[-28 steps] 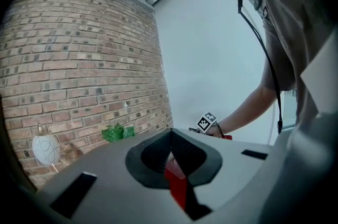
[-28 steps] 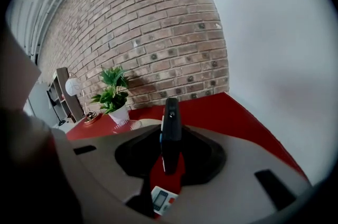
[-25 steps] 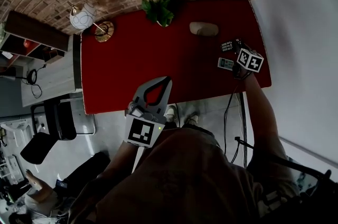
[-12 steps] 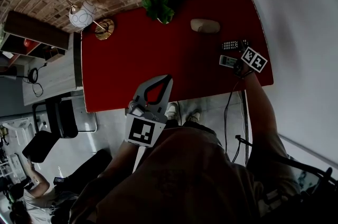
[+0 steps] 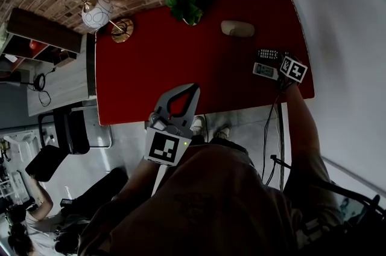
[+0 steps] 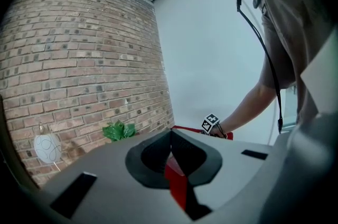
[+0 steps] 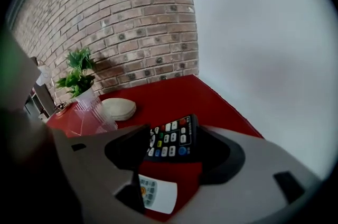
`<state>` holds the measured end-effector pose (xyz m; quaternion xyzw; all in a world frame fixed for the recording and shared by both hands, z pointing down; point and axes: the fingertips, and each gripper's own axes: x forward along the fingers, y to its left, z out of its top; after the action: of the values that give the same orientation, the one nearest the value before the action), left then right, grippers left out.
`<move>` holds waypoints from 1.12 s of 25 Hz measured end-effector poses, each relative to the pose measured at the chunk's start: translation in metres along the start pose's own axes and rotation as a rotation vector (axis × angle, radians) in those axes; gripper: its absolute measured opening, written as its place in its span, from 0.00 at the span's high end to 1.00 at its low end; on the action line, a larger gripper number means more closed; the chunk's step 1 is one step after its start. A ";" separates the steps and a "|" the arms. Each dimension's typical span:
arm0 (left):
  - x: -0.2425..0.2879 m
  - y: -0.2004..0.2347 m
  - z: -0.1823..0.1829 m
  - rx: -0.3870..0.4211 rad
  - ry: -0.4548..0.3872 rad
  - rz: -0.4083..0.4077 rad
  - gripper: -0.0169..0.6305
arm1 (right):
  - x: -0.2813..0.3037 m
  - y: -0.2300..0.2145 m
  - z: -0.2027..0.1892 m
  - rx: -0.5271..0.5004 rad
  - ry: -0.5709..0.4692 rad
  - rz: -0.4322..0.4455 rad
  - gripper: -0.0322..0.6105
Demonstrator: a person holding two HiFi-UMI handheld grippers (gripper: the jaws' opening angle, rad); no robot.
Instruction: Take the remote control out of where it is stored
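Black push-button remote control (image 7: pixel 170 139) lies flat on red tabletop (image 7: pixel 158 101), near its right-hand edge, btw the jaws of R gripper (image 7: pixel 172 132). Those jaws have just been opening & now stand wide, no grip on the remote. Small white remote (image 7: pixel 156 192) lies just beside it on the near side. Clear plastic container (image 7: pixel 87 113) & beige oval pad (image 7: pixel 119 108) sit further back, w/ green potted plant (image 7: pixel 79 76) by the brick wall (image 7: pixel 132 22). L gripper (image 6: pixel 170 137) is held off the tabletop's front edge, jaws closed together, nothing in them.
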<state>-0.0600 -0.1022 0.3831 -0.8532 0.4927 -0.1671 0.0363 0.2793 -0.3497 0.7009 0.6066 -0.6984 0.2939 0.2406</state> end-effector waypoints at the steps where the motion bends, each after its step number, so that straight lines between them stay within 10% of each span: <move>1: 0.000 0.001 0.001 0.000 -0.001 0.006 0.96 | 0.001 -0.001 0.000 0.001 0.007 -0.003 0.54; 28: -0.005 -0.003 -0.001 -0.001 0.001 0.025 0.96 | -0.001 -0.014 -0.026 -0.094 0.085 -0.070 0.52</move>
<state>-0.0599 -0.0967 0.3836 -0.8471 0.5032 -0.1667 0.0379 0.2925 -0.3316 0.7204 0.6054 -0.6791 0.2777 0.3086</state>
